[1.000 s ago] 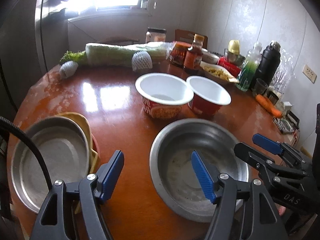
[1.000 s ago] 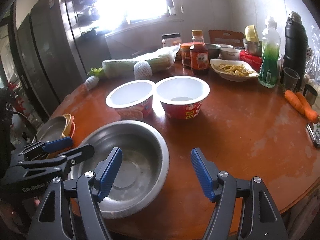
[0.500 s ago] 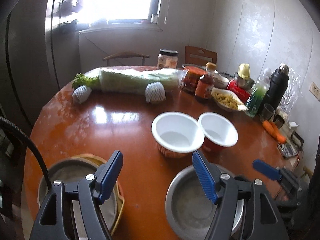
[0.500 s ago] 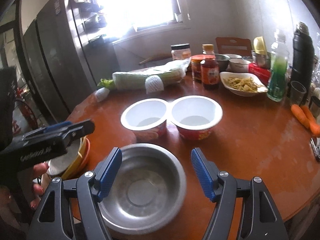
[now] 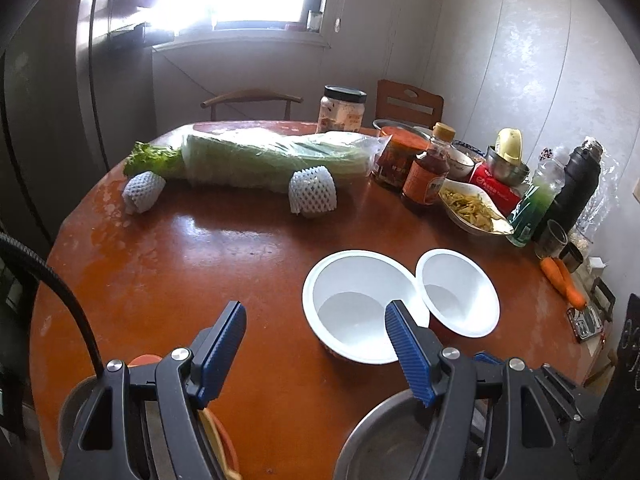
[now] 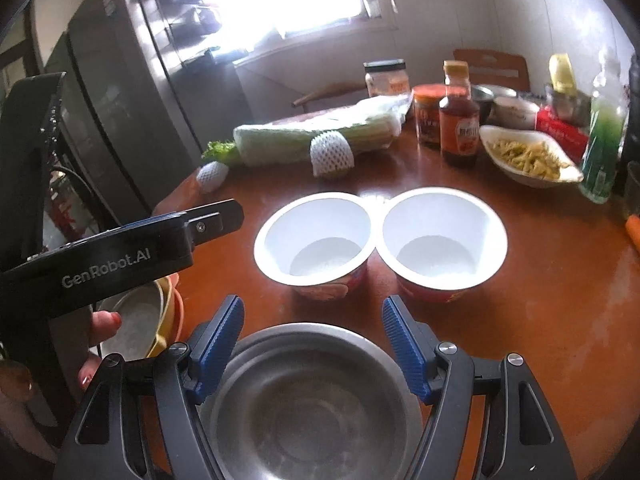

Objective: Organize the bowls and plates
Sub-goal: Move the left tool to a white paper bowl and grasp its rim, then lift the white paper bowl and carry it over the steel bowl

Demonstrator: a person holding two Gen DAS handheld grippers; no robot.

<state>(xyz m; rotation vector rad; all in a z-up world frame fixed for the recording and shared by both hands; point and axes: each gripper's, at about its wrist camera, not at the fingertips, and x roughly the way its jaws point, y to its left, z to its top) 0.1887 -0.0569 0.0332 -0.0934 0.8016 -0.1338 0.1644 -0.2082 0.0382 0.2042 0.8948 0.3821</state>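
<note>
Both sets of tongs have risen and pulled back since a second ago, so the steel bowl that filled the lower middle of each view now sits low at the frame edge and the two paper bowls have slid toward the centre.

From the left wrist view, the left tongs point(image 5: 314, 346) stand apart and empty above the bare counter point(image 5: 200, 264). Ahead and to their right are the near white paper bowl point(image 5: 362, 306) and, touching its rim, the far white paper bowl point(image 5: 458, 292). The steel bowl point(image 5: 384, 436) peeks out at the bottom, under the right blue pad. Under the left pad lies the stack of dishes point(image 5: 216, 436), mostly hidden by the tongs' body. Wrapped cabbage point(image 5: 272, 156) and jars line the far side.

From the right wrist view, the right tongs point(image 6: 312, 350) are also apart and hold nothing. The steel bowl point(image 6: 312, 404) lies directly below and between the pads, closer to this hand than to the other. The paper bowls point(image 6: 316, 236) and point(image 6: 444, 232) sit just beyond, side by side with rims touching. The left tongs point(image 6: 216, 214) hover at the left, above the stack of dishes point(image 6: 140, 320), which has a steel dish on top.

I judge the coming move turns on the steel bowl lying straight under the right tongs, with the stack off to its left.
</note>
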